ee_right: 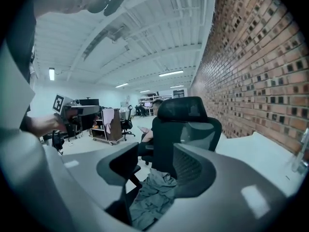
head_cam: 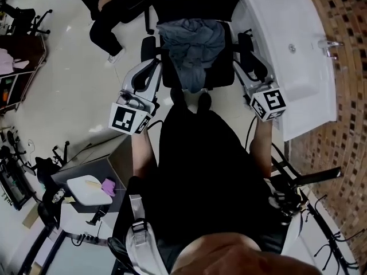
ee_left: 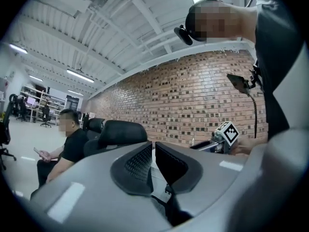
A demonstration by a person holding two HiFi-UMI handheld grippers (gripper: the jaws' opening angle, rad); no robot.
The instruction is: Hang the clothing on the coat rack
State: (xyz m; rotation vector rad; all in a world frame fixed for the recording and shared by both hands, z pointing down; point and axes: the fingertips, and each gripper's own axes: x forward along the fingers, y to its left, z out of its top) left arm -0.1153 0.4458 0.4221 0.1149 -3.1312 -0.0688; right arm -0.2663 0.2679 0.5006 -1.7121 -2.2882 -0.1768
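in the head view, below you, the crumpled grey clothing (head_cam: 192,47) lies heaped in soft folds on the seat of a black office chair (head_cam: 218,76), with your left gripper (head_cam: 150,76) and right gripper (head_cam: 252,67) flanking it. in the left gripper view, the ribbed black fingers (ee_left: 137,166) are pressed together on nothing. in the right gripper view, the curved fingers (ee_right: 193,170) gape wide and empty, with the clothing (ee_right: 152,197) seen low beyond them on the mesh-backed chair.

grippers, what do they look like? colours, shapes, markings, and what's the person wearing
The left gripper and right gripper have light grey shells and two jaws lined with black textured pads. Each carries a white cube printed with black square markers. The person wears a black top.
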